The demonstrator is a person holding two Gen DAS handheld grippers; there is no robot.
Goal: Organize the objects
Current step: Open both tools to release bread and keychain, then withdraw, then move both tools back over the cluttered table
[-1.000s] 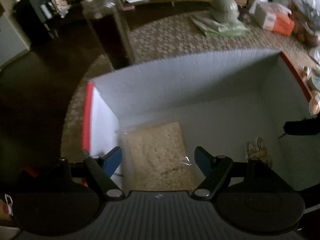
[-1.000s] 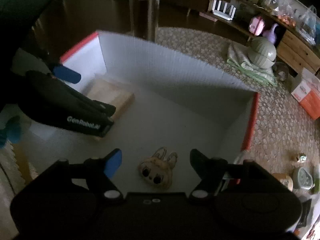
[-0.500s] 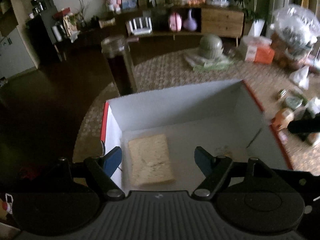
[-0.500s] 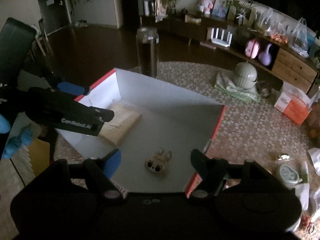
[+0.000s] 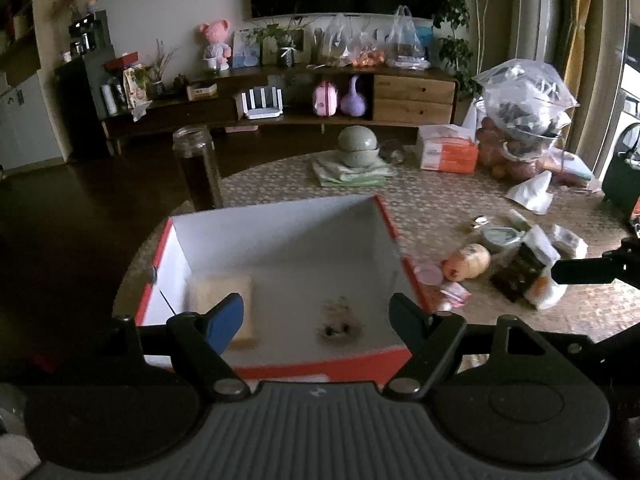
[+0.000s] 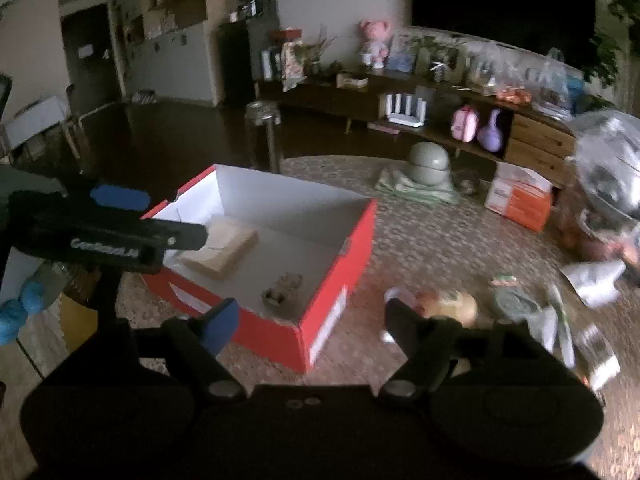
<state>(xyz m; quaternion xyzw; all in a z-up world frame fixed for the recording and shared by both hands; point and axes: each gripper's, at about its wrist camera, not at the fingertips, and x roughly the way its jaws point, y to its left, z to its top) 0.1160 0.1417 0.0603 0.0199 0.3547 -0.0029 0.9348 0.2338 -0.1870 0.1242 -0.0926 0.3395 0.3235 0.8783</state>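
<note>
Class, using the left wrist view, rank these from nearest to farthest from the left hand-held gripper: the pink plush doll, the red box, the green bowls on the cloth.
From the left hand-held gripper:
1. Red box, directly below and ahead of the fingers.
2. Green bowls, mid-table, beyond the box.
3. Pink plush doll, on the far sideboard, upper left.

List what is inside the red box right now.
The red box holds two things on its white floor: a pale wrapped block at one end and a small plush face nearer the middle. The near wall hides a strip of floor behind it.
</note>
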